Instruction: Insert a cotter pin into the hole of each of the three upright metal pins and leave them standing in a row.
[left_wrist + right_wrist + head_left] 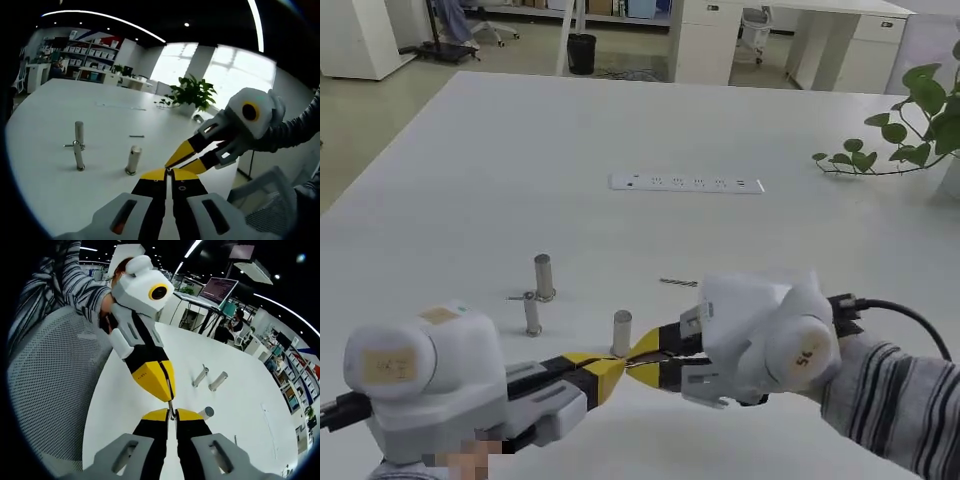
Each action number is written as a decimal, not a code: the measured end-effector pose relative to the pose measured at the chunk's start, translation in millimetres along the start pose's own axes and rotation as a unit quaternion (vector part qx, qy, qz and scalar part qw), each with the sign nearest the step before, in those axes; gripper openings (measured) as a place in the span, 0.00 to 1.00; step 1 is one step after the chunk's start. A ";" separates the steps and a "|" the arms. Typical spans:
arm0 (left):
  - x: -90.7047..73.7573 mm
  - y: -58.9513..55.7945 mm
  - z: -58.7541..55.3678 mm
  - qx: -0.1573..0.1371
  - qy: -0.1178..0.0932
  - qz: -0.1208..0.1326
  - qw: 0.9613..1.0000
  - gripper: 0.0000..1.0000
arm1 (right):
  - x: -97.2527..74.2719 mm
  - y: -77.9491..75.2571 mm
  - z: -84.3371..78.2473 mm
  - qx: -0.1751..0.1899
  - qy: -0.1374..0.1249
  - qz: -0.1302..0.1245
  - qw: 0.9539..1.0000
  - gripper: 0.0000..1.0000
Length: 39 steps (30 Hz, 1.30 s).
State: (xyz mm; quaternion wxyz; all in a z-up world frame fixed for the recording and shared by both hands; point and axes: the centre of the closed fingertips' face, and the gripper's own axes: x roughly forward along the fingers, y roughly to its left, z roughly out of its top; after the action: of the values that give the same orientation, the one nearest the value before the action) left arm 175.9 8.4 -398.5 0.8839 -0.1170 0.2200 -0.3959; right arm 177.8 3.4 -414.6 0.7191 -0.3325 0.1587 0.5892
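Three upright metal pins stand on the white table: the far one point(543, 277), the near-left one point(532, 313) with a cotter pin point(519, 297) through it, and the right one point(621, 333). In front of that right pin, my left gripper point(610, 368) and right gripper point(642, 358) meet tip to tip. A thin cotter pin point(171, 408) runs between them, and both sets of jaws are closed on it. The left gripper view has its jaws point(168, 173) shut, with the right gripper point(172, 163) coming in from the right. A spare cotter pin point(678, 283) lies flat on the table.
A white power strip point(686, 183) lies across the middle of the table. A green plant point(910, 130) stands at the far right edge. A mesh chair point(50, 390) is beside the table. Desks and cabinets stand beyond the far edge.
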 end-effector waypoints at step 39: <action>-4.1 -8.7 -15.8 0.147 0.043 -0.032 0.988 0.13 | -13.3 6.1 -13.5 -0.012 0.040 0.030 0.999 0.00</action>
State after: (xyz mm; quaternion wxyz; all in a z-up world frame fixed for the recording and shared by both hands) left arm 160.3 5.2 -407.8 0.8680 0.0238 0.1934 -0.4567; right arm 170.8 -15.0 -417.9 0.6901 -0.3594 0.1902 0.5987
